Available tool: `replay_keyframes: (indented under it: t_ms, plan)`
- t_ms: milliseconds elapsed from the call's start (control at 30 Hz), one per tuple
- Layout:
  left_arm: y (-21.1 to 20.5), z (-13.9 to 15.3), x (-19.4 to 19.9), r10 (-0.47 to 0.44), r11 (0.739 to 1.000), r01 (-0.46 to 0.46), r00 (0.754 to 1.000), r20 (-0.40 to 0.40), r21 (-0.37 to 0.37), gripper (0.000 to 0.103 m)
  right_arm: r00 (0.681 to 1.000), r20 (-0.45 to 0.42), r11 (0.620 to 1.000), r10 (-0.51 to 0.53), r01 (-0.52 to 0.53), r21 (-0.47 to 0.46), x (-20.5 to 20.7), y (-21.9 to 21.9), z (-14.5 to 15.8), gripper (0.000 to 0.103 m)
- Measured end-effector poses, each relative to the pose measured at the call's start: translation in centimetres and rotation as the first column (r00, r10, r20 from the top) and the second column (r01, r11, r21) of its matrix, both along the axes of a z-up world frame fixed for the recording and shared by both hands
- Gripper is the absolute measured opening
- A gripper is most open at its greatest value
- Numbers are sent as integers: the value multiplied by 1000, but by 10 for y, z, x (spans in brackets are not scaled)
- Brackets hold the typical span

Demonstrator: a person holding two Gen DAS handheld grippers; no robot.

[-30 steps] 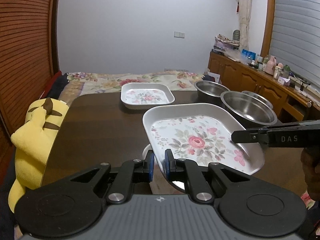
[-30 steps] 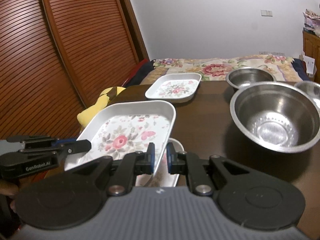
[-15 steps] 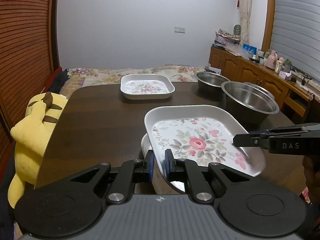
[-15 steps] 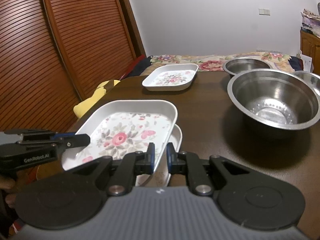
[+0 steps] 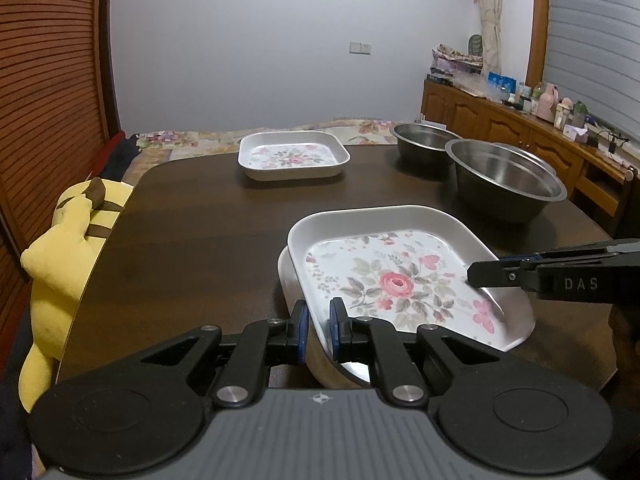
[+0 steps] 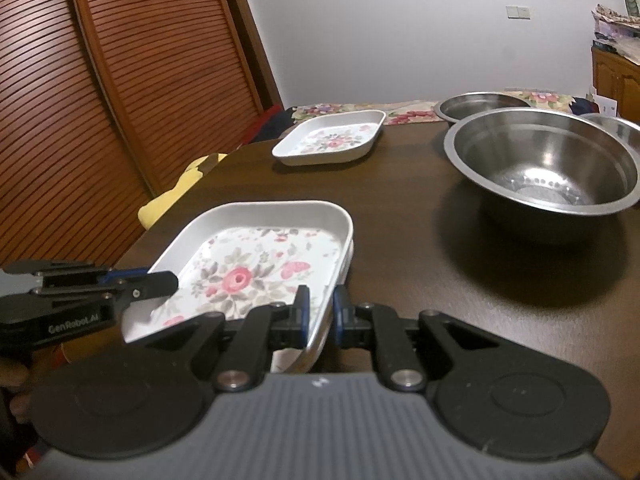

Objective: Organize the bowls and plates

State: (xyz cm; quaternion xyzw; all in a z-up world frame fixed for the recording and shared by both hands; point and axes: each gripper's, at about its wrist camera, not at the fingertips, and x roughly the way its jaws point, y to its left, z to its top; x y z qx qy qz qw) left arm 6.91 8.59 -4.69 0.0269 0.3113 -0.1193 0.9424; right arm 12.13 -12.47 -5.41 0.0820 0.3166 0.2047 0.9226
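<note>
The lower floral dish is almost wholly covered by the upper floral dish. The third steel bowl is cut off by the right edge. Sideboard clutter is too small to identify.

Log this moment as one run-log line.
left gripper: shut on floral tray | right gripper: shut on floral tray | tray: just above second tray | steel bowls: unstacked

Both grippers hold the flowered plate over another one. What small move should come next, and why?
Probably lower it a little more, then let go. The left gripper and right gripper each pinch the rim of the flowered plate, which sits tilted and not yet nested in the plate beneath.
</note>
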Motion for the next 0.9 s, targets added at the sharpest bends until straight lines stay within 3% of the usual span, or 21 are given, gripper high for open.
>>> replay_keyframes:
  t_ms: [567,900]
  plan:
    - [-3,-9,-1,19,999,-21,999,26,51,16,1000,29,1000,-7,7,4,-4,-1,-6,15]
    - [1,-14,2,26,999,-26,1000,3,37,16,1000,13,1000,-5,5,6,-2,-1,-8,15]
